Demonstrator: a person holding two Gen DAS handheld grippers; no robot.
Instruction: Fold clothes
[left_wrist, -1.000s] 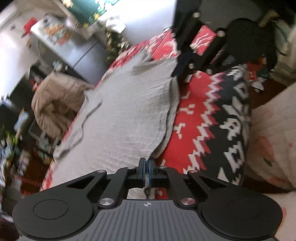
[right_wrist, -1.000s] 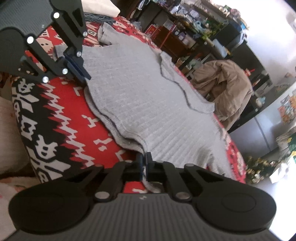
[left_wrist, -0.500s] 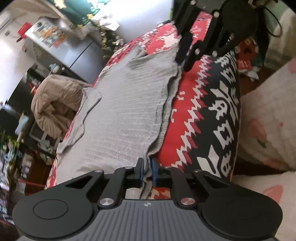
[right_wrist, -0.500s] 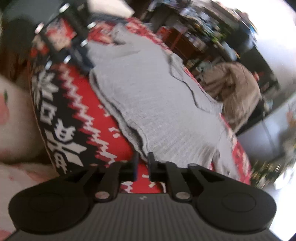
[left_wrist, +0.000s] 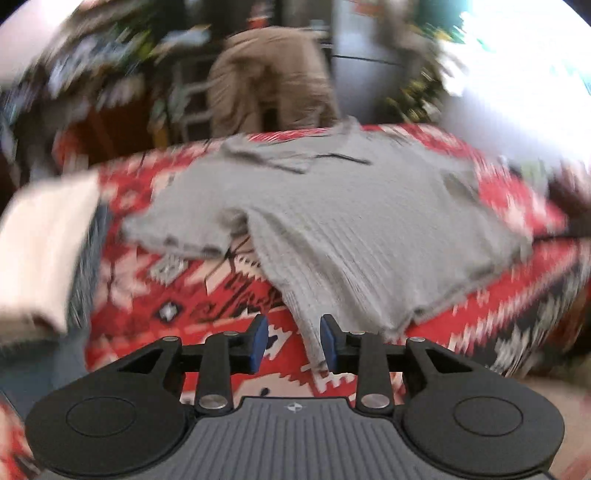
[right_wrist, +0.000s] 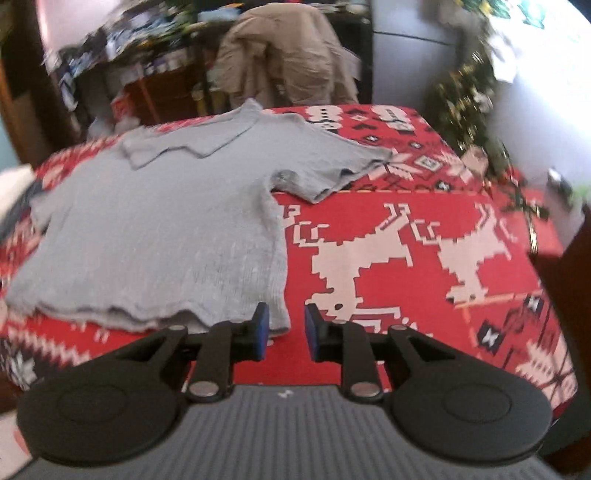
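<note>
Grey short-sleeved shirt (right_wrist: 159, 229) lies spread flat on a red patterned blanket (right_wrist: 406, 236) with white reindeer figures; surface under the blanket not identifiable.

Right wrist view: shirt fills the left and centre of the frame, collar toward the top, one sleeve reaching out to centre right. Right claw (right_wrist: 283, 328) at bottom centre, its jaws just been opening, blue pads parted. The shirt's lower hem corner sits just in front of the left pad; nothing is pinched between the pads.

Left wrist view, heavily blurred: shirt (left_wrist: 351, 221) across the centre, other sleeve at centre left. Left claw (left_wrist: 293, 343) at bottom centre, jaws likewise just been opening. A strip of hem hangs in the gap close to the right pad; contact with that pad cannot be told, no grip.

Beige garment (right_wrist: 284, 55) draped over furniture, top centre. White folded fabric (left_wrist: 44, 251) at left edge.
</note>
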